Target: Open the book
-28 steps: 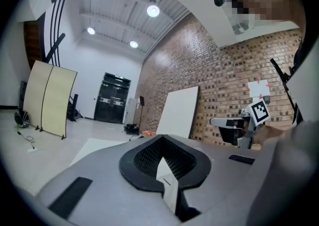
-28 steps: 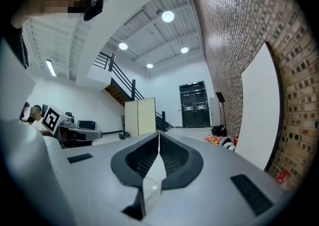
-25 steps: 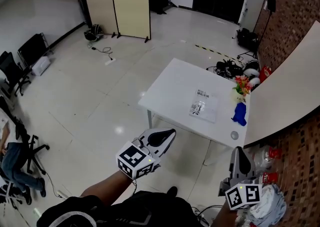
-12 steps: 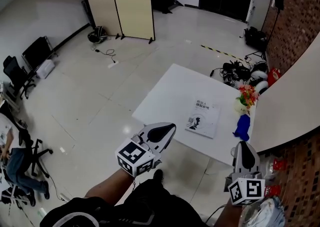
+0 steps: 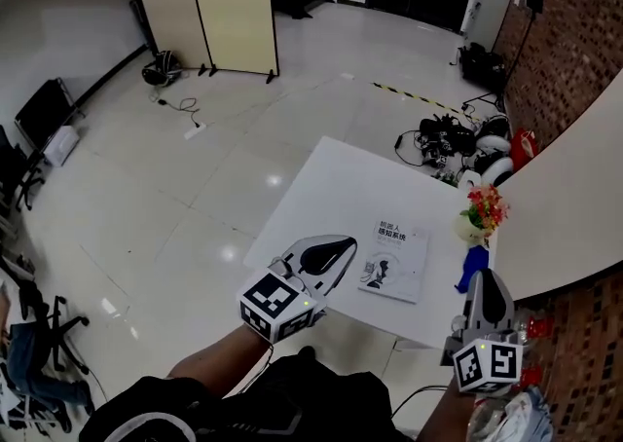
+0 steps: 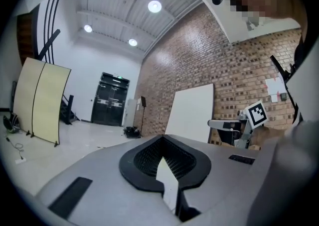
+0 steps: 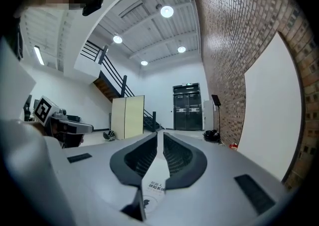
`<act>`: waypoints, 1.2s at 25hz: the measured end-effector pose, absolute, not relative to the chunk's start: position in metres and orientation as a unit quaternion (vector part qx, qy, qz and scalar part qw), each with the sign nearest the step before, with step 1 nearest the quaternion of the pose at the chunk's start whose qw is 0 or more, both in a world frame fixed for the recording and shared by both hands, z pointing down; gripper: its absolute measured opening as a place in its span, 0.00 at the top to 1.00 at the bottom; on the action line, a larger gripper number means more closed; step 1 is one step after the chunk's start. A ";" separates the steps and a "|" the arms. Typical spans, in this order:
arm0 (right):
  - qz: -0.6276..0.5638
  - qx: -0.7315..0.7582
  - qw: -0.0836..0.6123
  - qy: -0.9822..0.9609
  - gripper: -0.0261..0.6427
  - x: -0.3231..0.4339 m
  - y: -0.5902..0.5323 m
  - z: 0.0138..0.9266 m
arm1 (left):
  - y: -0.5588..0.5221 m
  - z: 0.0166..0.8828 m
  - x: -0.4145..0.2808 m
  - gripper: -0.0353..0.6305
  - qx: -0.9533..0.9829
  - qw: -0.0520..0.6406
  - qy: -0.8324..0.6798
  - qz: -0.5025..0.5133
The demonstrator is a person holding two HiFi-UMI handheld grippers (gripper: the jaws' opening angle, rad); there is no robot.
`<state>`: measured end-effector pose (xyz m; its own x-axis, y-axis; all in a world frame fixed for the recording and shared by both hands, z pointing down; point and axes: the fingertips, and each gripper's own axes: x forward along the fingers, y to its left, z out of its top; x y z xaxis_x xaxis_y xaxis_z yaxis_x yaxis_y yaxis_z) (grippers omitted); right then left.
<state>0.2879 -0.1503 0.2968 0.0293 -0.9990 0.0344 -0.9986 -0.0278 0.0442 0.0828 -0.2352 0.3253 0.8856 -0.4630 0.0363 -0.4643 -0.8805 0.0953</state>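
Note:
A closed book [image 5: 394, 260] with a pale printed cover lies flat on the white table [image 5: 331, 187], near its front edge. Both grippers hang in the air short of the table and touch nothing. My left gripper [image 5: 345, 244] points at the table's front left edge, left of the book, with its jaws shut and empty [image 6: 162, 138]. My right gripper [image 5: 487, 280] hovers off the table's right front corner, jaws shut and empty [image 7: 160, 133]. Through the slit between the right jaws I see a strip of the book [image 7: 153, 188] ahead.
A small vase of flowers [image 5: 483, 209] and a blue object [image 5: 472, 268] stand on the table's right edge. A large white board [image 5: 574, 187] leans on the brick wall at the right. Cables and bags [image 5: 453, 143] lie behind the table; a folding screen [image 5: 209, 2] stands far back.
The table and the book have come nearer and sit lower in the head view as both grippers travelled forward toward them. Both pairs of jaws stayed shut.

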 end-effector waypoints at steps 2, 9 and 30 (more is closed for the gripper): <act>0.003 0.721 0.032 -0.693 0.95 0.291 -0.169 0.301 | -0.254 0.326 0.088 0.95 0.969 0.064 -0.239 -0.003; 0.036 0.713 0.050 -0.699 0.95 0.323 -0.228 0.335 | -0.304 0.363 0.127 0.95 0.966 0.082 -0.243 0.034; 0.334 0.639 0.199 -0.663 0.81 0.371 -0.307 0.635 | -0.379 0.602 0.187 0.95 0.895 0.230 -0.286 0.253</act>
